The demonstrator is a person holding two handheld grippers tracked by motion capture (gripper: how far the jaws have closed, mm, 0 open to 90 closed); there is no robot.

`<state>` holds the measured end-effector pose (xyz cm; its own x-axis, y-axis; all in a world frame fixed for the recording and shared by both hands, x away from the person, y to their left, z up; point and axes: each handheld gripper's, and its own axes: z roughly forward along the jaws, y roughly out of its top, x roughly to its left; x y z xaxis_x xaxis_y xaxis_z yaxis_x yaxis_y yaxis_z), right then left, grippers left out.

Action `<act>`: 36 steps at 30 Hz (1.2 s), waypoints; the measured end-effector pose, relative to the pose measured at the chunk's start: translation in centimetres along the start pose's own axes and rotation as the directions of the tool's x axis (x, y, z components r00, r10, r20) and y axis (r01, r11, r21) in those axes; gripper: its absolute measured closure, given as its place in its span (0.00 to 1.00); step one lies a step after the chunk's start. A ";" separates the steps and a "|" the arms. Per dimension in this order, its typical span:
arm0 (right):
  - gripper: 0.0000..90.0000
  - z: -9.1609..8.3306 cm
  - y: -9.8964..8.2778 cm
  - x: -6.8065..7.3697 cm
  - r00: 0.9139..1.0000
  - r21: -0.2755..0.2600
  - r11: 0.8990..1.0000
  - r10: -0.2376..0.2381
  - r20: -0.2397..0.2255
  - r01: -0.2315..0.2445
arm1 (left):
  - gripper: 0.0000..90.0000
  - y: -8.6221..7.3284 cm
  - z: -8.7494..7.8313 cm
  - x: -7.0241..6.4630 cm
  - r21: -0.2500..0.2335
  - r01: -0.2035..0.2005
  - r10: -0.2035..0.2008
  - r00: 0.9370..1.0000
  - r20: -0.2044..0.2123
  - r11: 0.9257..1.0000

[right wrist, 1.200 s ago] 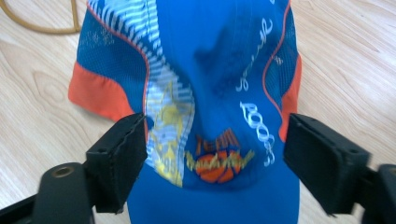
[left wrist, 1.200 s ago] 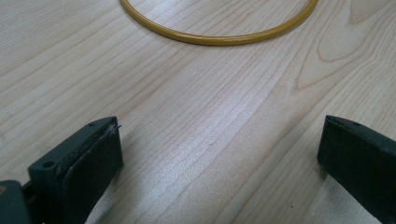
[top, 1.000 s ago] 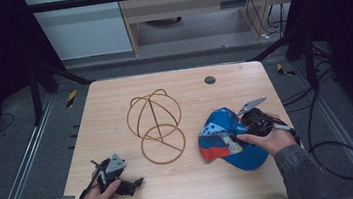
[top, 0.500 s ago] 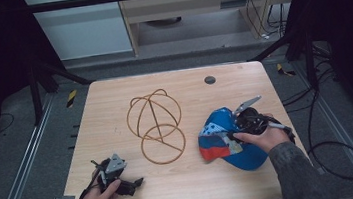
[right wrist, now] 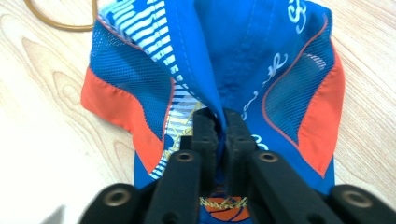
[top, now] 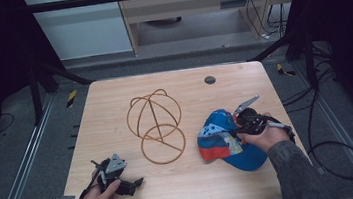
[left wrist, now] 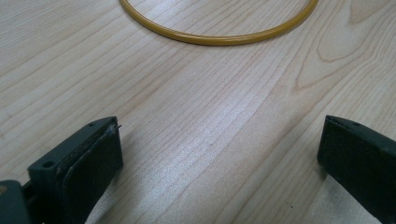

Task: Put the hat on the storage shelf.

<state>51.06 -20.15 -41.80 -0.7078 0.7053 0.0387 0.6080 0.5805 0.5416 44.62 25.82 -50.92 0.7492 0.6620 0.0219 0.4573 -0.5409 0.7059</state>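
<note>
A blue cap (top: 224,139) with orange panels and white stripes lies at the right of the wooden table (top: 114,101). My right gripper (top: 240,125) is shut on the cap; in the right gripper view the jaws pinch a fold of the cap's blue cloth (right wrist: 261,60) between the fingertips (right wrist: 203,123). A yellow wire hat stand (top: 156,124), a dome on a ring base, sits mid-table. My left gripper (top: 136,183) rests low at the front left, open; its fingers (left wrist: 88,158) stand wide apart over bare wood, with the ring (left wrist: 219,35) of the stand ahead.
A small dark round hole (top: 209,80) marks the table's far right. Metal frame rails (top: 21,167) run along both sides of the table. Cables (top: 331,152) trail over the floor to the right. Bare wood lies between the stand and the left gripper.
My right gripper has moved slightly left and nearer over the cap, still holding it. The left gripper has stayed where it was.
</note>
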 end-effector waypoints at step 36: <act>1.00 -10.7 5.5 1.3 0.994 -0.178 0.978 -0.105 0.012 0.106 | 0.00 0.0 0.0 -0.1 -0.008 0.007 -0.007 1.000 0.000 1.000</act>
<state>49.60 -20.36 -29.76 -0.7634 0.6453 -0.0287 0.4560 0.5700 0.6835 44.59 25.77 -50.96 0.7457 0.6660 0.0167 0.4593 -0.5320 0.7114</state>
